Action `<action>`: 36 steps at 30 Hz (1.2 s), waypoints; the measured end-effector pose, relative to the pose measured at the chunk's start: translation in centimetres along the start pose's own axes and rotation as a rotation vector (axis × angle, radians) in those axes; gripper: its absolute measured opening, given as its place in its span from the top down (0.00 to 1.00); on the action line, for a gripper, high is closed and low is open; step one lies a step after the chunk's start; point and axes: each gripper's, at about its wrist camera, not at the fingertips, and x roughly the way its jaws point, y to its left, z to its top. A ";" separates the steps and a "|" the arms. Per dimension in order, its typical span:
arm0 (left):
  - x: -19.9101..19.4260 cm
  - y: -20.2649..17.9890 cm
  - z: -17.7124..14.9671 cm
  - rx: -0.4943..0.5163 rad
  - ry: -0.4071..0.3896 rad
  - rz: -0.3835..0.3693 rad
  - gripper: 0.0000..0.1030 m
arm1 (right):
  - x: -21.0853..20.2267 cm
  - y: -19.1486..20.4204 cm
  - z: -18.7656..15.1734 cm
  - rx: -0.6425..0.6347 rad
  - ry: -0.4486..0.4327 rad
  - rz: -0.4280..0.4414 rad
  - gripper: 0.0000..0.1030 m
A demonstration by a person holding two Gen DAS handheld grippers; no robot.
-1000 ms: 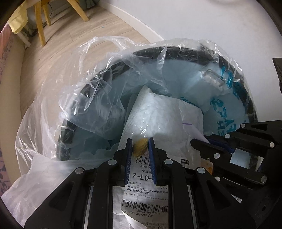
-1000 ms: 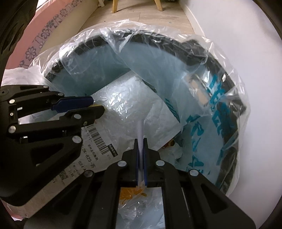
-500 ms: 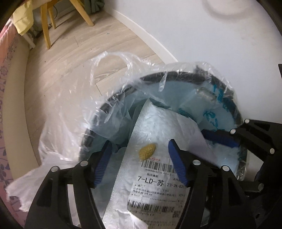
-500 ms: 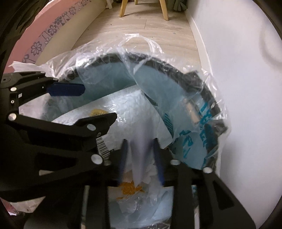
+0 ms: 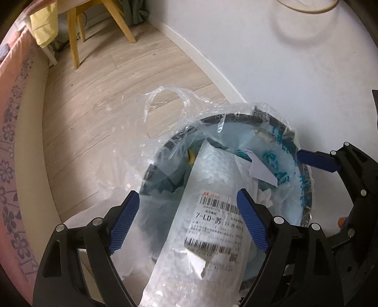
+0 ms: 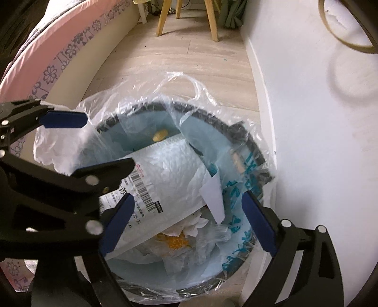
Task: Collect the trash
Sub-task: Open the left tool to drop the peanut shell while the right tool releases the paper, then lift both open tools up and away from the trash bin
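Observation:
A round black trash bin (image 5: pixel 236 119) (image 6: pixel 208 120) lined with a clear plastic bag (image 5: pixel 165 113) (image 6: pixel 182 94) stands against the wall. Inside lie a white bubble mailer (image 5: pixel 212 196) (image 6: pixel 170 170) with a barcode label, a white paper scrap (image 5: pixel 261 170) (image 6: pixel 213 193), a small yellow nugget (image 6: pixel 160 136) and crumpled tissue (image 6: pixel 189 226). My left gripper (image 5: pixel 189 222) (image 6: pixel 92 141) is open and empty above the mailer. My right gripper (image 6: pixel 186 224) is open and empty above the bin; one of its fingers (image 5: pixel 314 159) shows in the left wrist view.
A white wall (image 5: pixel 271 59) (image 6: pixel 319 118) stands right behind the bin. A pink flowered bed edge (image 5: pixel 14 141) (image 6: pixel 52 56) runs along the left. A wooden chair (image 5: pixel 94 28) (image 6: pixel 189 16) stands on the wood floor (image 5: pixel 106 94) further back.
Both grippers have opened and risen away from the bin. The left let go of the yellow nugget, the right let go of the white paper scrap; both now lie in the bin.

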 end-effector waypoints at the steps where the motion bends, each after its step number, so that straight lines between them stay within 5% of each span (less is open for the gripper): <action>1: -0.3 0.1 -0.1 -0.003 -0.002 0.001 0.20 | -0.2 0.1 -0.1 0.003 -0.001 -0.001 0.14; 15: -7.1 -0.1 -1.1 -0.028 -0.030 -0.029 0.19 | -7.2 1.3 -0.4 0.069 -0.002 -0.028 0.14; 22: -15.3 -0.6 -0.8 -0.015 -0.113 0.030 0.19 | -15.4 1.7 -0.2 0.100 -0.043 -0.051 0.06; 36: -35.1 0.5 1.1 -0.050 -0.316 -0.001 0.06 | -33.4 3.2 3.5 0.058 -0.241 -0.051 0.06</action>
